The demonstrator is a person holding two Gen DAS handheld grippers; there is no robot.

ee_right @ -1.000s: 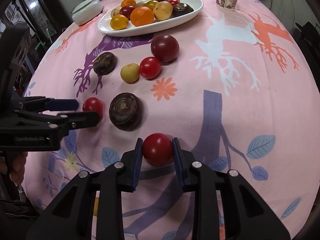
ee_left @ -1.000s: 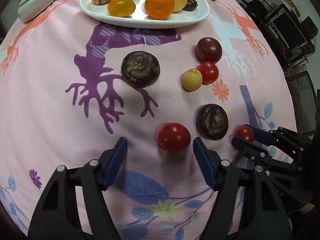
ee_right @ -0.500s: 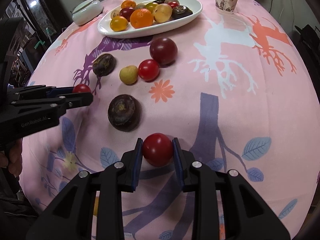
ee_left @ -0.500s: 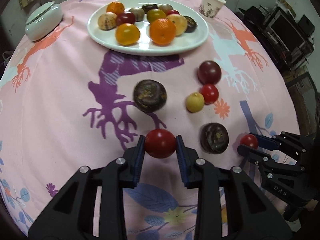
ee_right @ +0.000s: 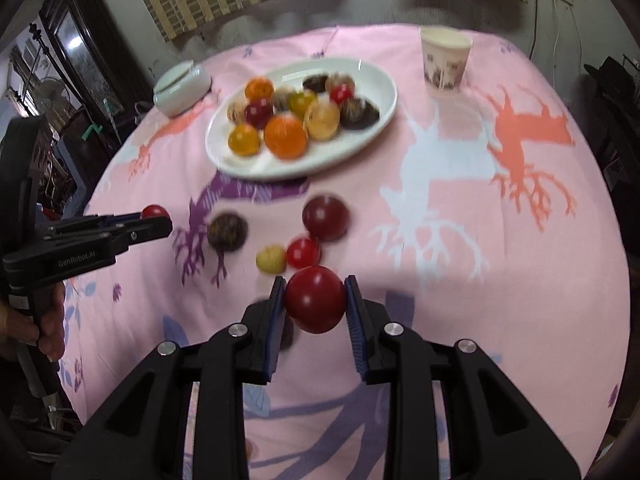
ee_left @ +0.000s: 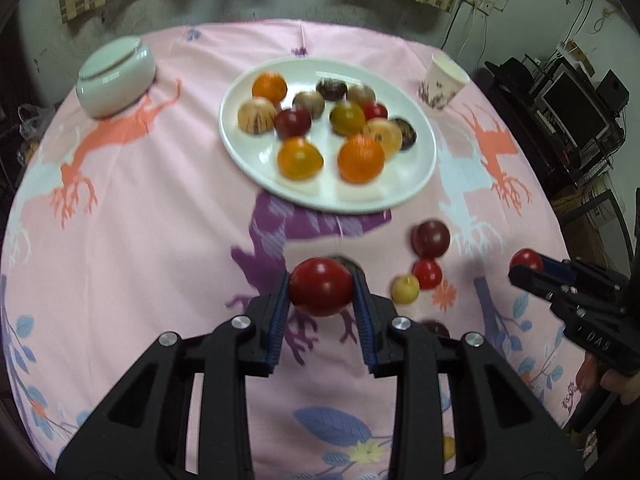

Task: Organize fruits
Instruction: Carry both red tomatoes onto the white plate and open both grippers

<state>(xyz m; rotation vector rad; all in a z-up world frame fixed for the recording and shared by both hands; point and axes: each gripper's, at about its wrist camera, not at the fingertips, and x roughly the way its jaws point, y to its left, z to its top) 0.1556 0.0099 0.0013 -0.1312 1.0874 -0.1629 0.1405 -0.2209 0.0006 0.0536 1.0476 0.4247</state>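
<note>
Fruits: you held one red tomato (ee_left: 321, 286) clamped in left gripper (ee_left: 321, 294), second red tomato (ee_right: 315, 298) clamped in right gripper (ee_right: 315, 300), both above pink tablecloth (ee_left: 160, 220). White plate (ee_left: 416, 184) beyond carried roughly a dozen fruits; blur hindered count.

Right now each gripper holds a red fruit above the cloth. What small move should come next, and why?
Probably carry both forward toward the white plate. The left gripper is shut on a red fruit, and the right gripper on another red fruit. Both are clear of the pink tablecloth. The plate's near part looks bare, so there is room to set them.
</note>
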